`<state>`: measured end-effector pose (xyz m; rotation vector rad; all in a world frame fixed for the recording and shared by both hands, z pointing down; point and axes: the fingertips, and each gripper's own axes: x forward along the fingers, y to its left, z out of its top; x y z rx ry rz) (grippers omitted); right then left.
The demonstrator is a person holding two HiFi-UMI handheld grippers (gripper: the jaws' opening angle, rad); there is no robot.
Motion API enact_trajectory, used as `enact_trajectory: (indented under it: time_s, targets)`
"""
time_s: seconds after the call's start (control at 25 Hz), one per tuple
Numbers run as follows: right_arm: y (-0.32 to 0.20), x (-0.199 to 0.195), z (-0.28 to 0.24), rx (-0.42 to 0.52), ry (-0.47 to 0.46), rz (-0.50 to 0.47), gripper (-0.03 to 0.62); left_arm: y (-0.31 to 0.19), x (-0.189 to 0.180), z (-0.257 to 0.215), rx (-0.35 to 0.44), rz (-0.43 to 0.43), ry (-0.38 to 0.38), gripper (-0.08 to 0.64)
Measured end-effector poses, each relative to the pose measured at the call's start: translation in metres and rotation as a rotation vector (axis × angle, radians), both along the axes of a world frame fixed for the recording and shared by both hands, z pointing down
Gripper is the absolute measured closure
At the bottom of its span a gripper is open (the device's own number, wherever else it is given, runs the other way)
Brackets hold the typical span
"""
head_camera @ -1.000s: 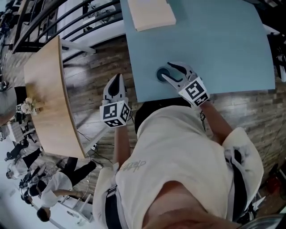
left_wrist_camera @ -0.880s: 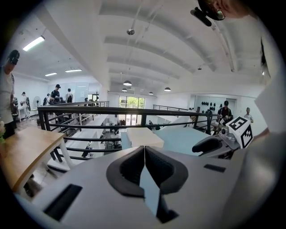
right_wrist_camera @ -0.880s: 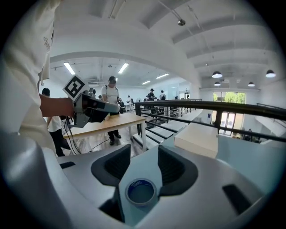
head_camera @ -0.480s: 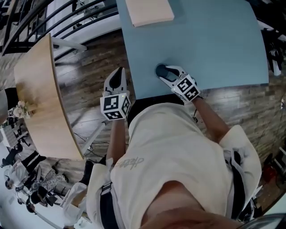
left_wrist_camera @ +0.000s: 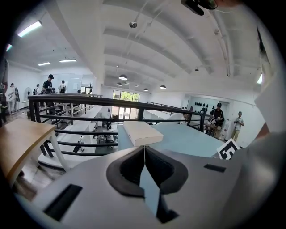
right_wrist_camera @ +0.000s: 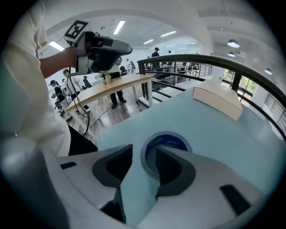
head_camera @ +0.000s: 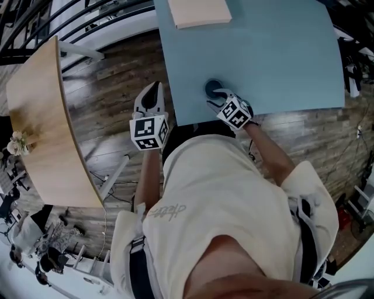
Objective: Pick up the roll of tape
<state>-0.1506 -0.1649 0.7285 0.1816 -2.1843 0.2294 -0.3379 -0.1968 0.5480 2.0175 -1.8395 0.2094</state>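
Observation:
The roll of tape (head_camera: 213,87), a grey ring with a blue inside (right_wrist_camera: 172,139), lies flat on the blue table (head_camera: 280,58) near its front edge. My right gripper (head_camera: 217,97) points steeply down onto it. In the right gripper view (right_wrist_camera: 144,150) one jaw reaches into the ring's hole and the other stands outside its wall. The jaws have just been closing with the ring's wall between them, and a gap still shows, so this gripper is open. My left gripper (head_camera: 153,89) hangs off the table's left edge over the wooden floor, shut and empty (left_wrist_camera: 144,147).
A flat beige box (head_camera: 198,11) lies at the table's far end (right_wrist_camera: 219,100). A curved wooden table (head_camera: 41,117) stands to the left, with black railings behind it. Several people stand in the background of both gripper views.
My right gripper has come down and tipped steeply onto the tape roll, so that its jaws now straddle the ring's wall. The left gripper has sunk a little.

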Motion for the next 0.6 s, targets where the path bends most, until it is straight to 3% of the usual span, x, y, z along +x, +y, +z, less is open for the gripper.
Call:
enact_trajectory:
  time_s: [0.4, 0.6]
  targets:
    - [0.003, -0.013, 0.027, 0.063, 0.198, -0.122, 0.465, 0.017, -0.020, 0.029, -0.046, -0.010, 0.054, 0.540]
    - [0.008, -0.010, 0.036, 0.058, 0.264, -0.131, 0.488, 0.027, -0.022, 0.033, -0.046, -0.017, 0.074, 0.540]
